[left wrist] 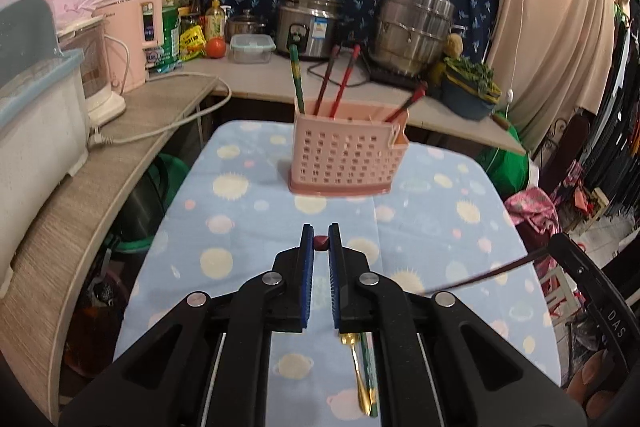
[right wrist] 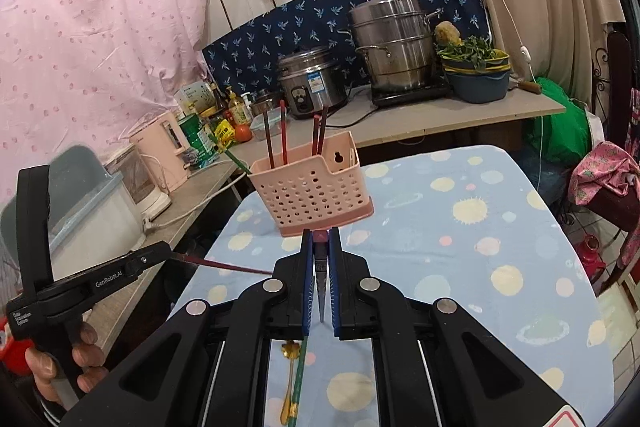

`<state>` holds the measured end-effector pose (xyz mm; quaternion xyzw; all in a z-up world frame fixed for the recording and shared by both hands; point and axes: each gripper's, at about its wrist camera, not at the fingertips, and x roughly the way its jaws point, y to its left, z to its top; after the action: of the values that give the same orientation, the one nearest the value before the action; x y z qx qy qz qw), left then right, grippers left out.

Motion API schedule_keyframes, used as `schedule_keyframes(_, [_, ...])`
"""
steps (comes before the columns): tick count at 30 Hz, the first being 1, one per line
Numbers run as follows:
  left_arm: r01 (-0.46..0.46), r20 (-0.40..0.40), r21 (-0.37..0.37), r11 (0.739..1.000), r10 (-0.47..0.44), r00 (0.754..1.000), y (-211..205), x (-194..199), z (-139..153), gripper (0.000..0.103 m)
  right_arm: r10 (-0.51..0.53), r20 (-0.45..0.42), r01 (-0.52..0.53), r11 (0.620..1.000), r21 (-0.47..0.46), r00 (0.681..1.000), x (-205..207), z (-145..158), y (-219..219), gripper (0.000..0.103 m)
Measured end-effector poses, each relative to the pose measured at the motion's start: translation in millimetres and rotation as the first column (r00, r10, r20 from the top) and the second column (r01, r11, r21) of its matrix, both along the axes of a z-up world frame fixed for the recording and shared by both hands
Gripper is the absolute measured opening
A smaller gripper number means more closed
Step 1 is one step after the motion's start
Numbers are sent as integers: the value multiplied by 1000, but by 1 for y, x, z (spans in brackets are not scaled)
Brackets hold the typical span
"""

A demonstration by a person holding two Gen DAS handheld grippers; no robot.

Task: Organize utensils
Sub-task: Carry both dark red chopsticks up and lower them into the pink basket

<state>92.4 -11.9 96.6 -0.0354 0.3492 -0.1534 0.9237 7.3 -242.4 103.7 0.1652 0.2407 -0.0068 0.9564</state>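
Two claws, left (left wrist: 321, 241) and right (right wrist: 321, 239), each pinch one dark red chopstick by its end short of the perforated pink plastic utensil basket (right wrist: 310, 187); thin, end-held sticks may swivel and miss its opening.

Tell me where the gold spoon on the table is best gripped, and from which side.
The gold spoon lies flat on the cloth, so probably come from above, jaws across its thin handle near the flower-shaped end. The green chopstick beside it stands farthest off there.
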Motion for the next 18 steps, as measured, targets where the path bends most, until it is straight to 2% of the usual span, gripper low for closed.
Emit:
schedule_keyframes(11, [-20, 119, -50, 999, 26, 993, -1, 51, 78, 7, -11, 117, 13, 1000, -18, 993, 53, 60, -10, 7])
schedule_keyframes(18, [-34, 235, -73, 997, 50, 971, -15, 86, 139, 7, -19, 225, 18, 1000, 3, 974, 105, 107, -13, 7])
